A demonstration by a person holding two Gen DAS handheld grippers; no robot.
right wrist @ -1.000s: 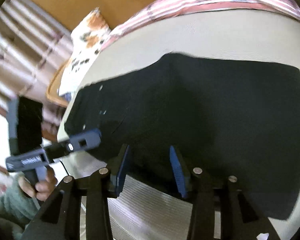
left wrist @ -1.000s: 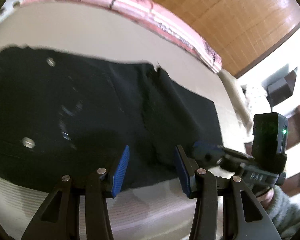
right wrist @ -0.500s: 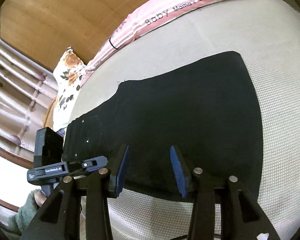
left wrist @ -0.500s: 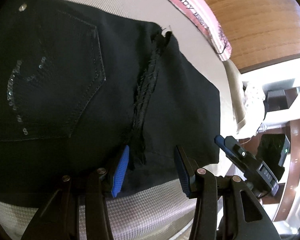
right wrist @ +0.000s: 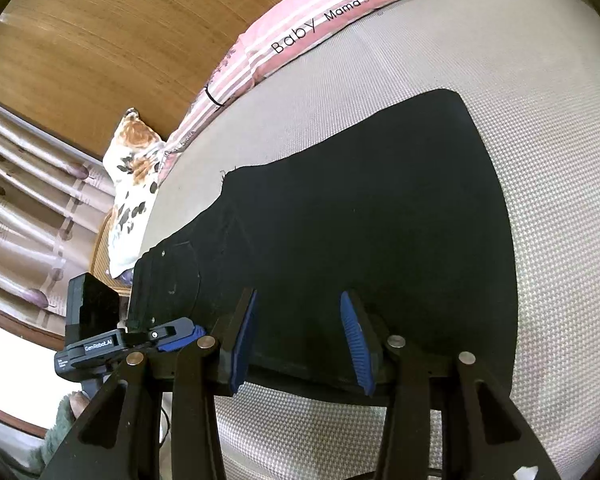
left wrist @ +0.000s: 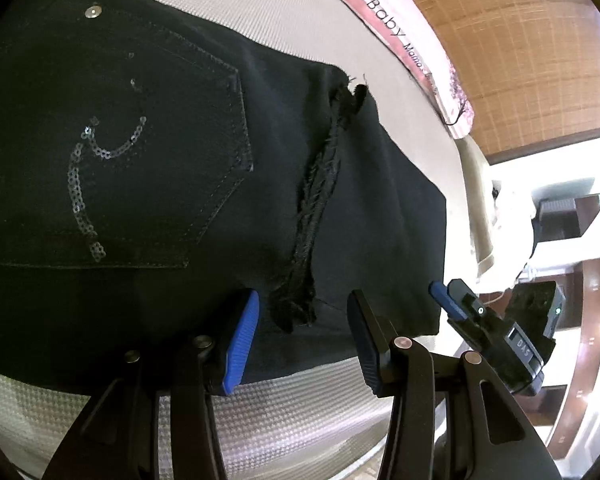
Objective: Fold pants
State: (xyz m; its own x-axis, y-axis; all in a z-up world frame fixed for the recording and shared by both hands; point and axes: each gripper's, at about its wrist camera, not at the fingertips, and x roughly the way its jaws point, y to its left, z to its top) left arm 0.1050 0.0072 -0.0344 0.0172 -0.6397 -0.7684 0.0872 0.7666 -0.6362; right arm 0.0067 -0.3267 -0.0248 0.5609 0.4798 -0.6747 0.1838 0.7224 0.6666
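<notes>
Black pants [left wrist: 140,200] lie flat on a beige bed [left wrist: 260,420], with a sequinned back pocket [left wrist: 148,152] facing up. A frayed hem [left wrist: 316,208] is folded across them beside the pocket. My left gripper [left wrist: 302,340] hovers open over the pants' near edge, the hem's frayed end lying below the gap between its blue pads. In the right wrist view the pants [right wrist: 360,220] stretch away to the left. My right gripper [right wrist: 298,340] stands open over their near edge farther along the leg, nothing pinched. Each view shows the other gripper, the right [left wrist: 448,300] and the left [right wrist: 180,334].
A pink striped blanket [right wrist: 300,36] printed "Baby" runs along the bed's far side below a wooden headboard [right wrist: 120,40]. A floral pillow [right wrist: 134,168] sits at the far left corner. The bed's front edge is just below both grippers. A green sleeve [right wrist: 66,412] shows at lower left.
The left gripper has sunk closer to the pants and rolled, bringing the pocket and frayed hem into close view. The right gripper slid sideways along the leg, then steadied. Both jaws kept their width.
</notes>
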